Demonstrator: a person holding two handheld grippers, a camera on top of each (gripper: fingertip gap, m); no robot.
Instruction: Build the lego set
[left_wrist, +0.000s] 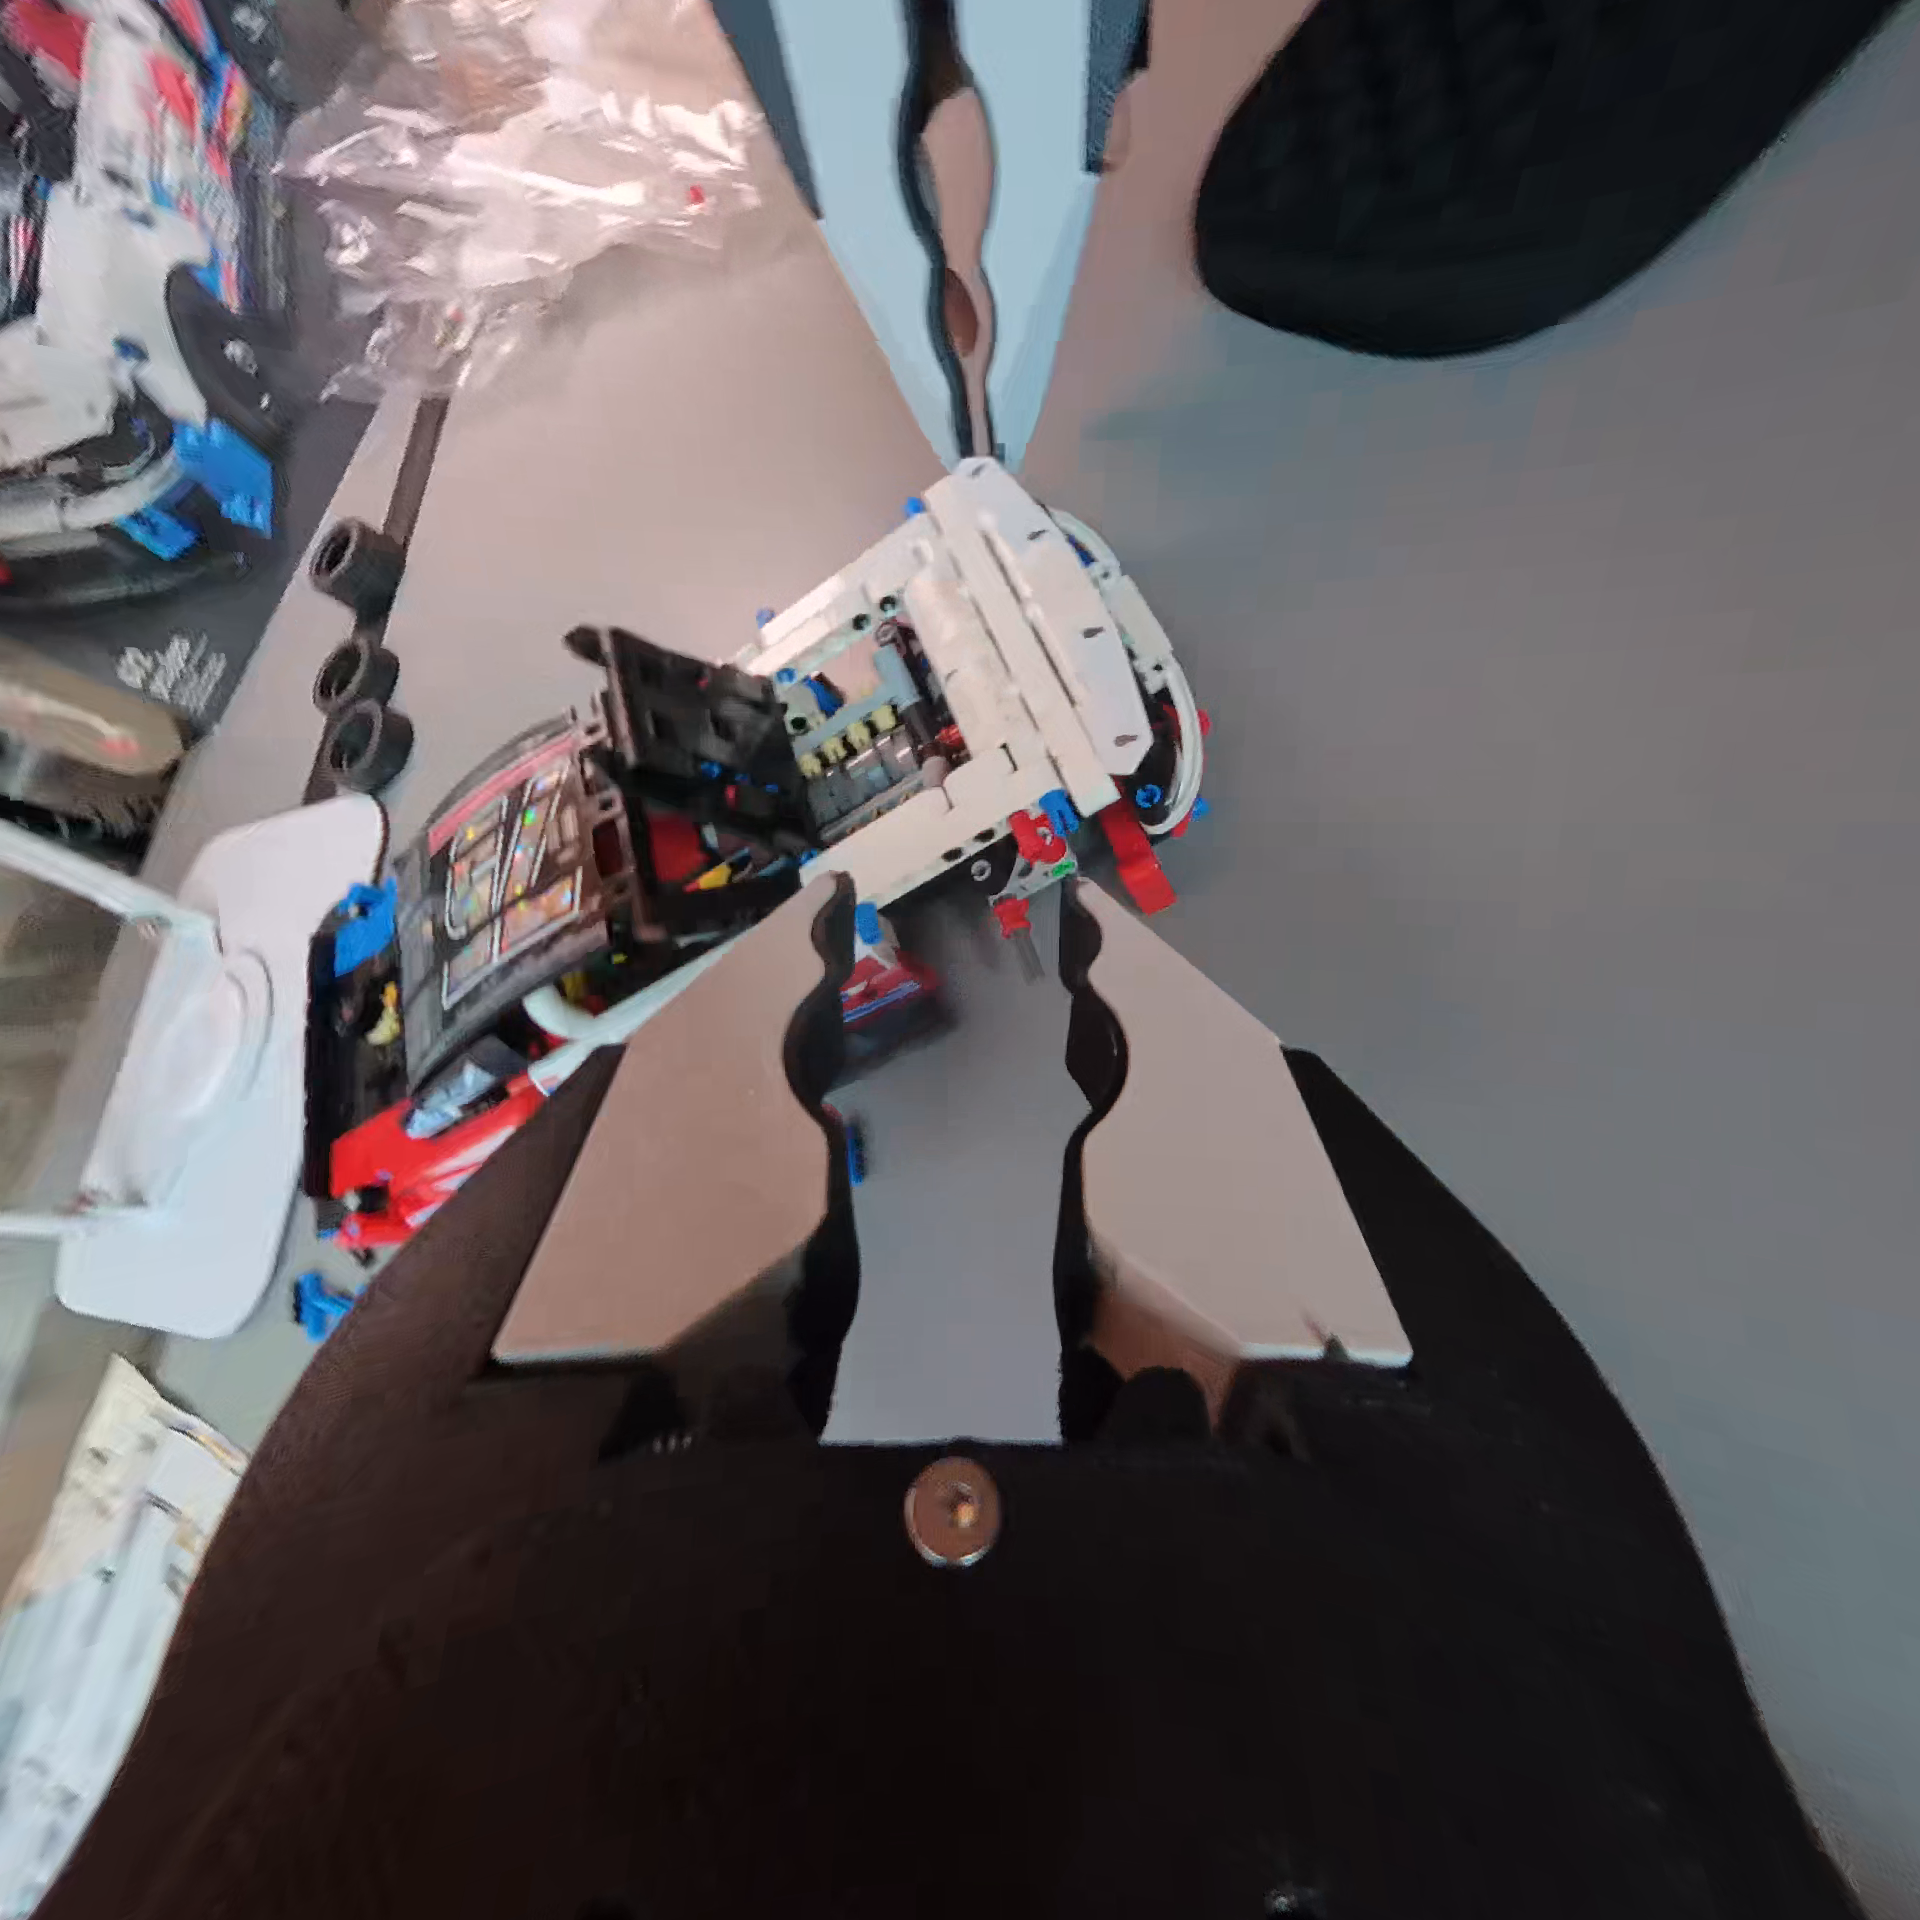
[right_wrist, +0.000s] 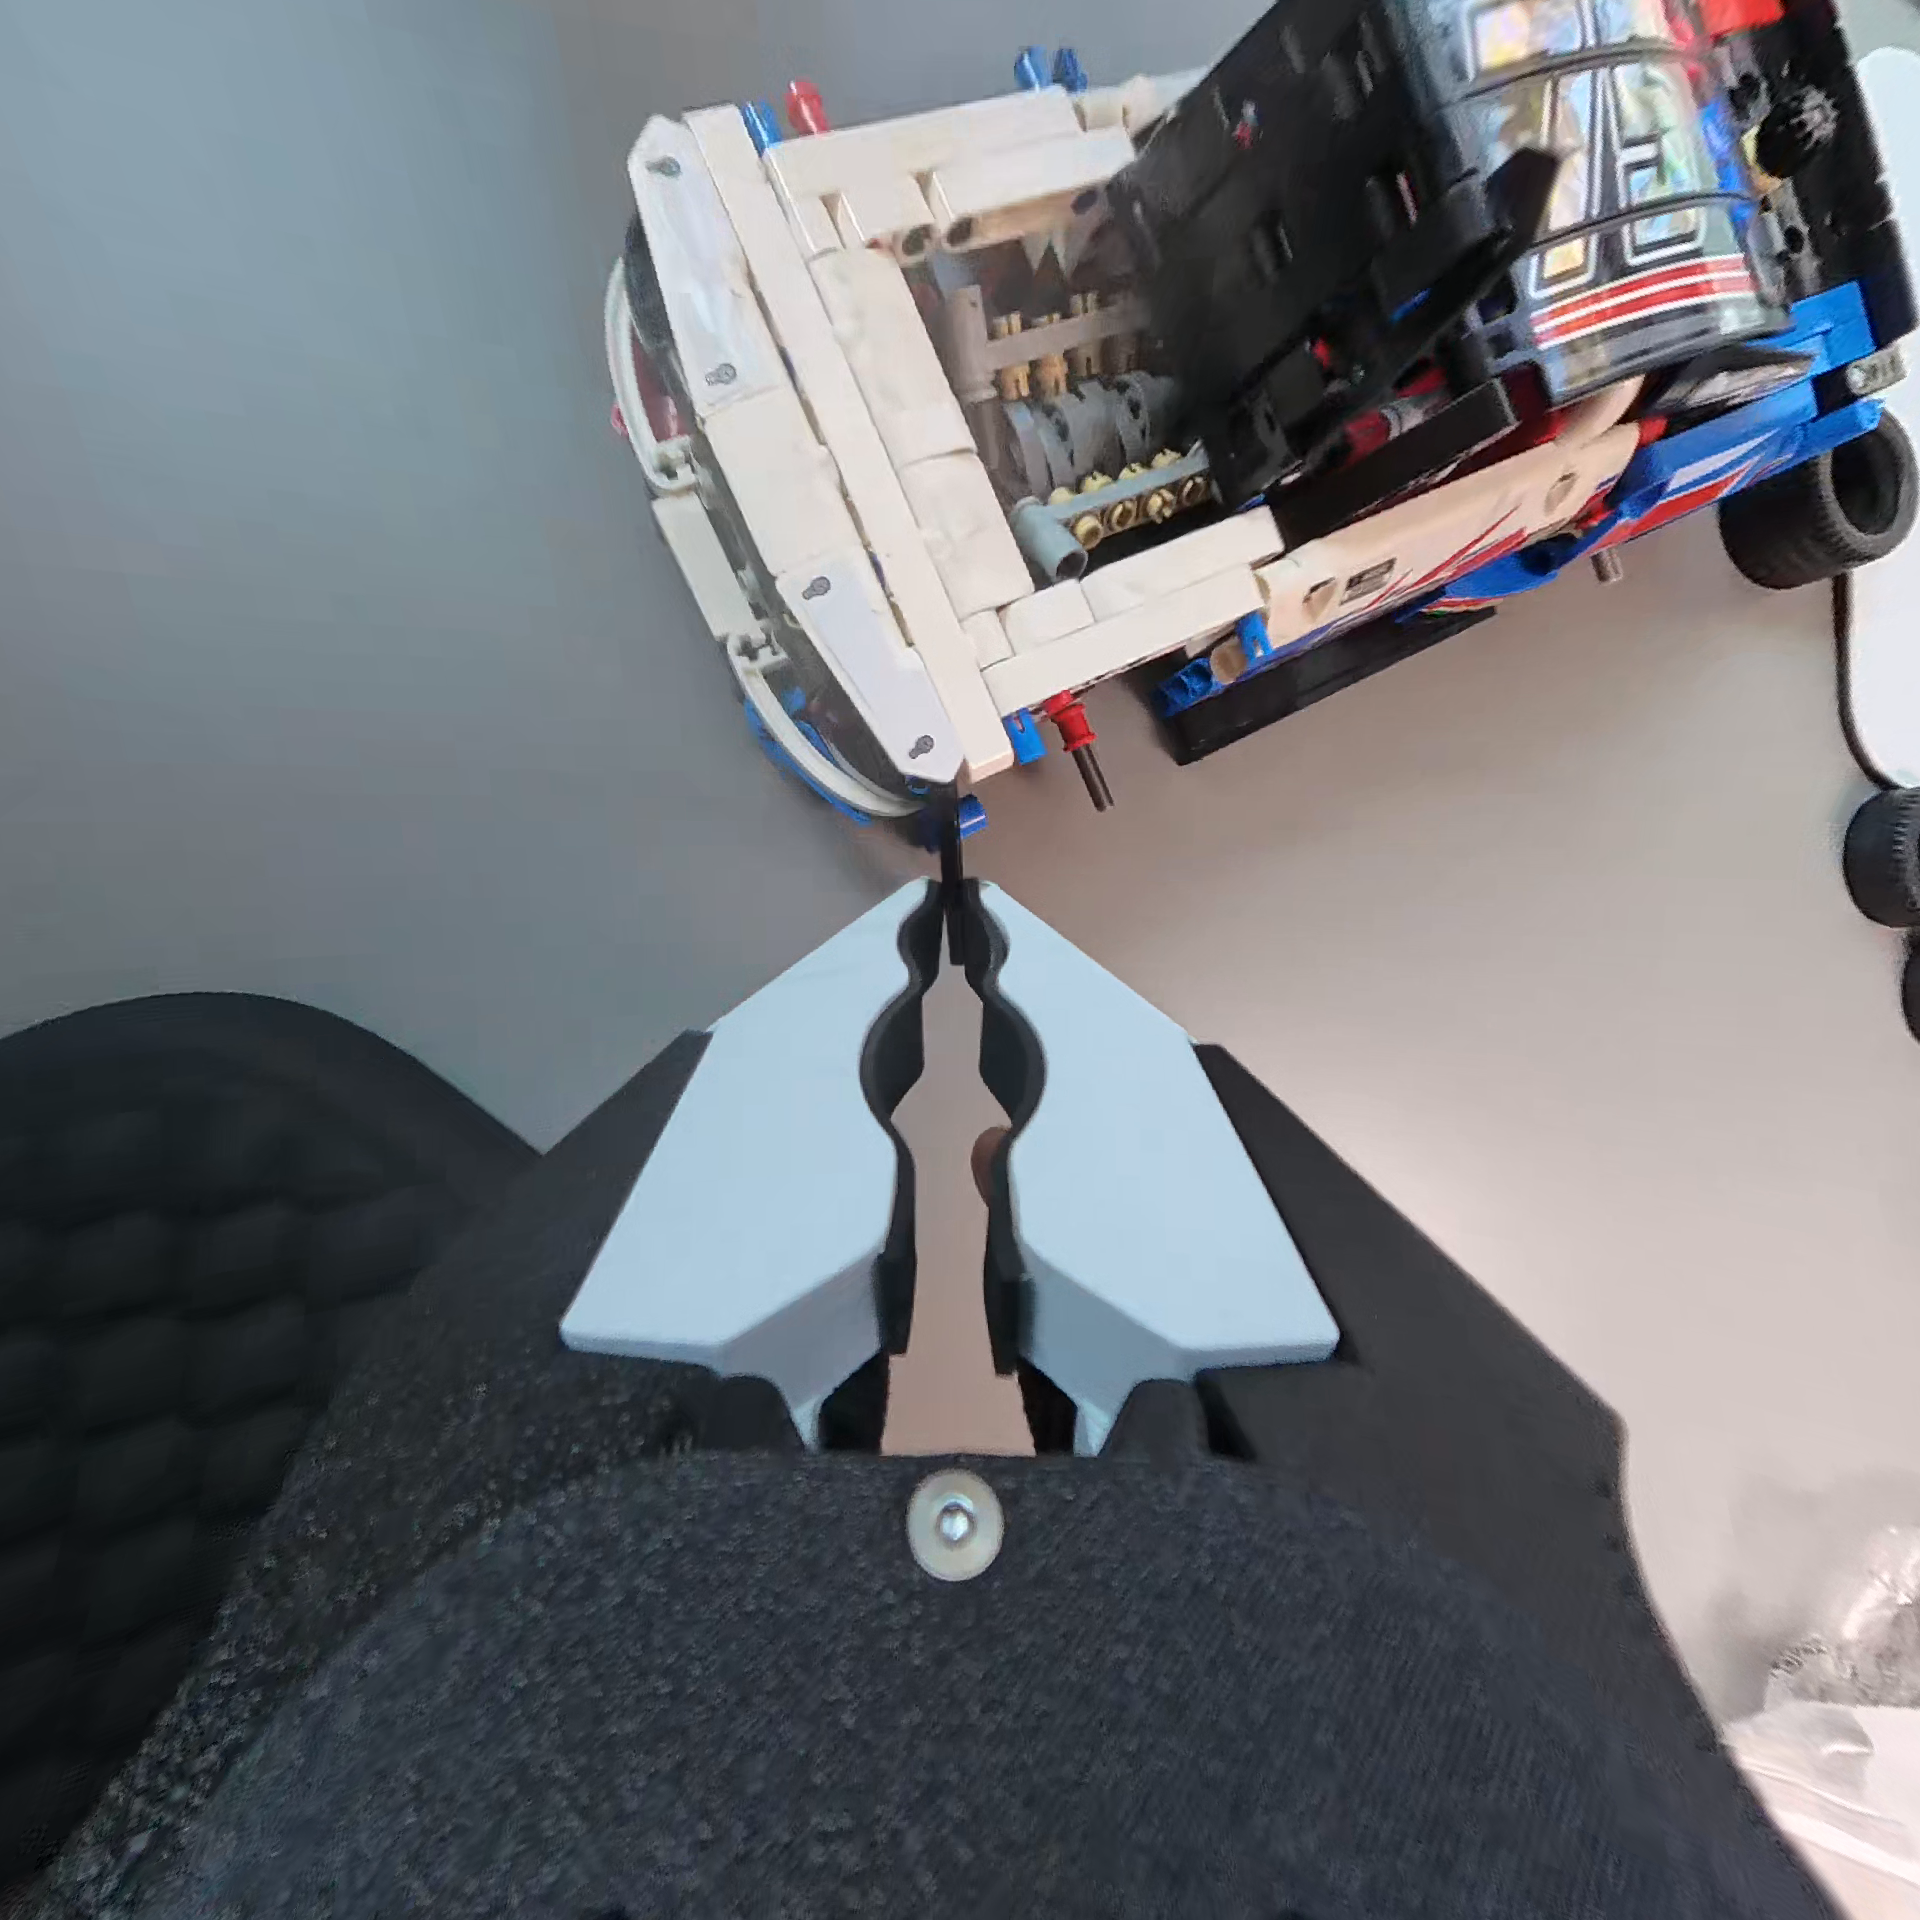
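Mid-build, fitting a small part to the car's white rear end. Left tool (left_wrist: 951, 904) spread open, holding nothing, tips just beside the lego car (left_wrist: 790, 790) lying on the grey tabletop (left_wrist: 1507, 831). Right tool (right_wrist: 951, 904) pinched on a thin black piece (right_wrist: 950, 847), its tip touching the white panel's corner (right_wrist: 914, 743). Next: probably left steadies the car while right presses the piece in.

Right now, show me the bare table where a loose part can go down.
Free: grey table beyond the lego car's white end, up to the black cushion. Crowded: the car's other side, with loose tyres, plastic bags, box and white stand.
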